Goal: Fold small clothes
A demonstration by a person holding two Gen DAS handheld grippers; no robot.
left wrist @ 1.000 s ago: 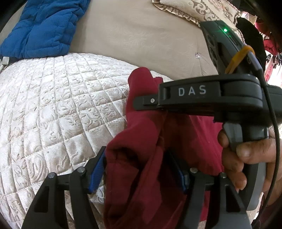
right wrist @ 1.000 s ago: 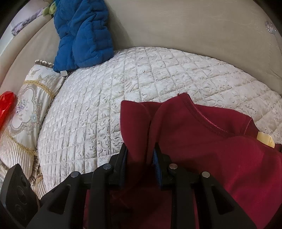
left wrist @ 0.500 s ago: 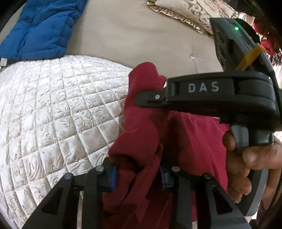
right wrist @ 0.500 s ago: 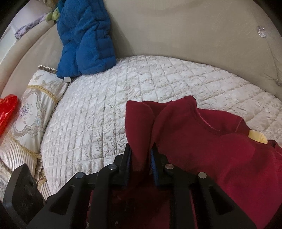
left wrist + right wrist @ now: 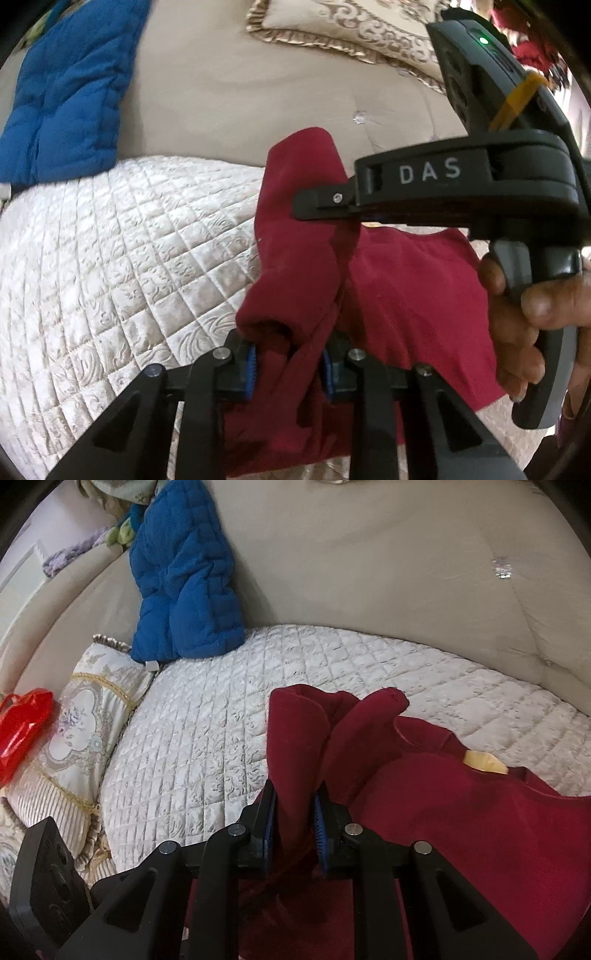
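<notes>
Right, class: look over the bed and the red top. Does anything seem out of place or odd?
Nothing looks damaged or spilled. The red top is bunched, one edge pinched by both the left gripper and the right gripper. A blue quilt is slumped against the headboard.

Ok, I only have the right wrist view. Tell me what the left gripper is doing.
Observer: The left gripper is shut on a bunched fold of the red garment.
Operator: Describe my right gripper from the outside.
Observer: The right gripper pinches a flap of the garment that stands up above the quilted cover.
Operator: Check its status light.
Observer: A green light glows on its body.
</notes>
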